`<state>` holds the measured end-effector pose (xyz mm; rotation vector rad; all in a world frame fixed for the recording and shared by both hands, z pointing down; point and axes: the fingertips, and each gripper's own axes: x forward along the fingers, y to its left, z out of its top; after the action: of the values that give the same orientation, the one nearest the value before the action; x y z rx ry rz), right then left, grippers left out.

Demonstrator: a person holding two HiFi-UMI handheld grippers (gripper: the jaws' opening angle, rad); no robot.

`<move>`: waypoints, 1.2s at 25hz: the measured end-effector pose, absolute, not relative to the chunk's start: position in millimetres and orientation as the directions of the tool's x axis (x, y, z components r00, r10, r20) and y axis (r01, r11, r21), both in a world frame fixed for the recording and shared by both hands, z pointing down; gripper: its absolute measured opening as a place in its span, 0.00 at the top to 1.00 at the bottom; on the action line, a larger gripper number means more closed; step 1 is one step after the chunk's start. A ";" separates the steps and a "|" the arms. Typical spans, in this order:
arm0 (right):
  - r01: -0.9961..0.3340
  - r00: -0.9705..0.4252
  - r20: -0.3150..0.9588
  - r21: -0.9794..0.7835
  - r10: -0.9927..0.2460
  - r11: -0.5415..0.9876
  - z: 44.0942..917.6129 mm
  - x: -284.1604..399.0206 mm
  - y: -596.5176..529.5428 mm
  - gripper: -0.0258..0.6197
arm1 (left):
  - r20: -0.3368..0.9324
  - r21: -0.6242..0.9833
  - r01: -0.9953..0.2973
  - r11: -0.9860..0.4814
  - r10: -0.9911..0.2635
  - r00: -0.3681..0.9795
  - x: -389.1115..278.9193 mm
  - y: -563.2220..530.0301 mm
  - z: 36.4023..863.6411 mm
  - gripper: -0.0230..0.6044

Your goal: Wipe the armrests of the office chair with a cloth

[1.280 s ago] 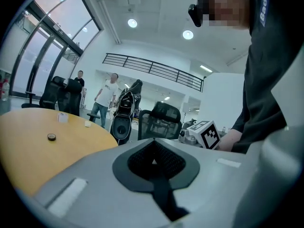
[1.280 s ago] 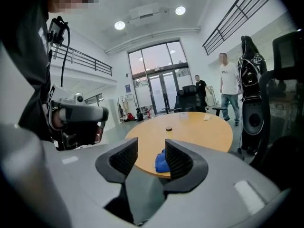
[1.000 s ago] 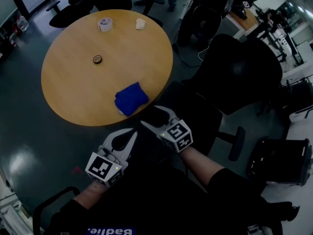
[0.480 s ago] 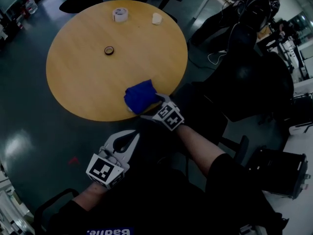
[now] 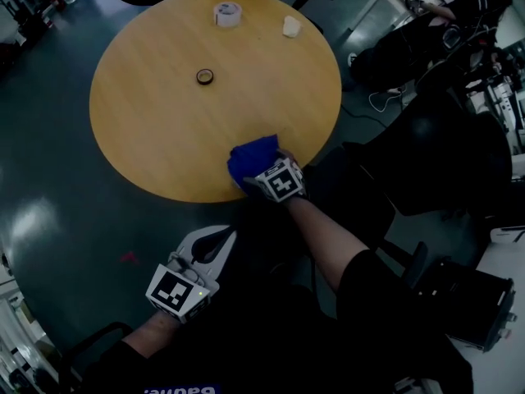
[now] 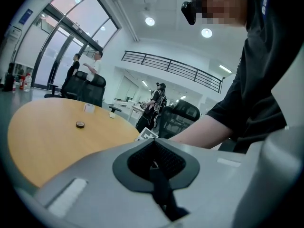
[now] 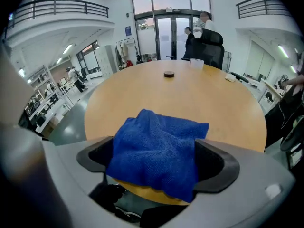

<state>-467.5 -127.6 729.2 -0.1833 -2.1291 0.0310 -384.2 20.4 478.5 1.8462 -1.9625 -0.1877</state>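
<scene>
round wooden table [image 5: 164, 121] fills scene, dark floor around. one folded blue terry cloth [image 7: 156, 151] at near edge, corner overhanging. right gripper [image 5: 261, 169] down on it now. jaws just been opening, spread wide, cloth between, dark pads [image 7: 216, 163] flanking it, no squeeze. left gripper [image 6: 153, 146] low beside table, jaws closed together, nothing in them. count on table: one cloth, one small dark disc [image 5: 205, 76], one white tape roll [image 5: 227, 12], one small white lump [image 5: 290, 26]. black office chair [image 5: 443, 154] right of cloth, apart from both grippers.
</scene>
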 end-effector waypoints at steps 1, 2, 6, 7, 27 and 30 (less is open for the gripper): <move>0.108 -0.508 0.850 -0.095 0.137 0.990 734.2 -467.9 -127.6 0.15 | 0.219 0.390 -0.915 0.103 -0.976 -0.017 -386.0 21.8 478.8 0.93; 0.097 -0.488 0.863 -0.098 0.133 0.990 740.2 -466.7 -126.9 0.15 | 0.220 0.391 -0.915 0.104 -0.975 -0.017 -387.6 23.4 478.3 0.93; 0.065 -0.452 0.885 -0.093 0.112 0.994 754.4 -464.9 -127.7 0.15 | 0.239 0.395 -0.911 0.118 -0.971 -0.022 -397.1 29.3 479.1 0.93; 0.066 -0.458 0.882 -0.088 0.109 0.994 754.0 -466.8 -128.2 0.16 | 0.239 0.398 -0.910 0.119 -0.971 -0.022 -399.4 29.7 479.9 0.93; 0.052 -0.639 0.762 -0.087 0.100 0.995 672.1 -439.4 -134.0 0.72 | 0.218 0.374 -0.928 0.002 -0.972 0.086 -380.2 -6.5 475.9 0.93; 0.023 -0.681 0.728 -0.083 0.076 0.996 648.1 -421.7 -143.6 0.72 | 0.219 0.356 -0.934 -0.027 -0.969 0.112 -367.9 -16.4 482.6 0.93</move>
<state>-421.7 -143.6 648.1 -0.0687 -2.3194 0.0846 -367.9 -16.4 482.6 1.9895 -1.8498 -0.1172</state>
